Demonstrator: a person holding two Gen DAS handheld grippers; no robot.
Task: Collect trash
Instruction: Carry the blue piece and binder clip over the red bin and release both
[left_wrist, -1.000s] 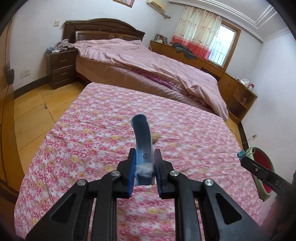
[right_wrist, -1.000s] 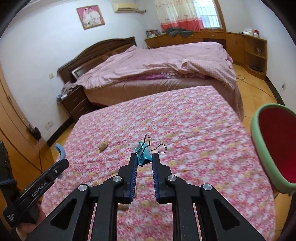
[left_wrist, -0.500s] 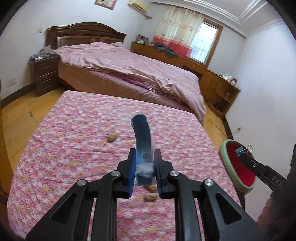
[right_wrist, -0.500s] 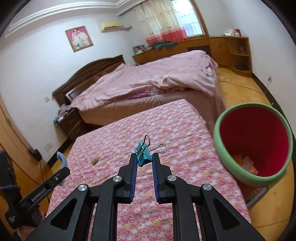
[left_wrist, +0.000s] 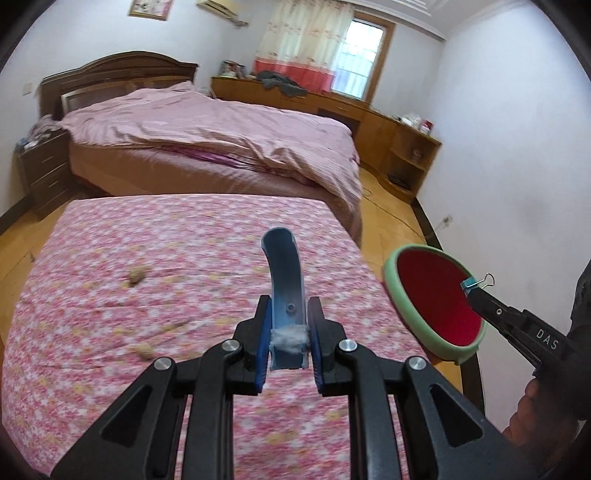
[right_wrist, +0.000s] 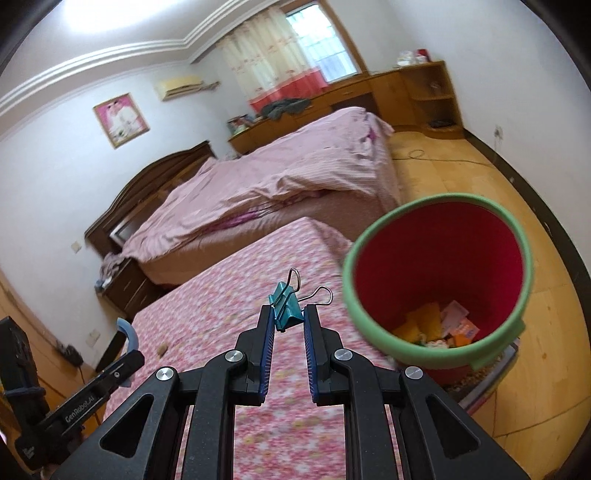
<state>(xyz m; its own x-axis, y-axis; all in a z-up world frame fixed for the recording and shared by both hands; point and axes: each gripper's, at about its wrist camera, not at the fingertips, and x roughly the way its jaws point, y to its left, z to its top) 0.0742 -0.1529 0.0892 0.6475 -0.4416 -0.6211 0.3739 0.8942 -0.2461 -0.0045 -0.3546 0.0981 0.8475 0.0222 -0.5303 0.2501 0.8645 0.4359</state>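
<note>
I've got the teal binder clip (right_wrist: 287, 309) pinched between the tips of my right gripper (right_wrist: 289, 322), jaws narrow and pressing on the clip's body, its two wire handles sticking out forward. From the left wrist view the clip (left_wrist: 476, 282) sits in front of the bin's red interior, near the far rim, carried up in the air. The bin (right_wrist: 519, 236), green-rimmed and red inside, stands on the wooden floor just beside the corner of the flowered table; in the right wrist view the clip is just left of its rim, not over the opening as that camera sees it. Paper scraps (right_wrist: 448, 323), orange, yellow and white, lie at the bin's bottom.

My left gripper (left_wrist: 288, 343) is clamped on a curved blue plastic piece (left_wrist: 285, 273) with a tuft of white fluff (left_wrist: 289, 336) wedged between the pads; it hangs over the table, left of the bin. On the flowered cloth (left_wrist: 110, 295), further left of the bin, lie two brownish lumps: one (left_wrist: 136, 276) well out toward the far side, one (left_wrist: 144, 350) close to my left fingers. Behind the table, a bed with a pink quilt (left_wrist: 207, 125).
</note>
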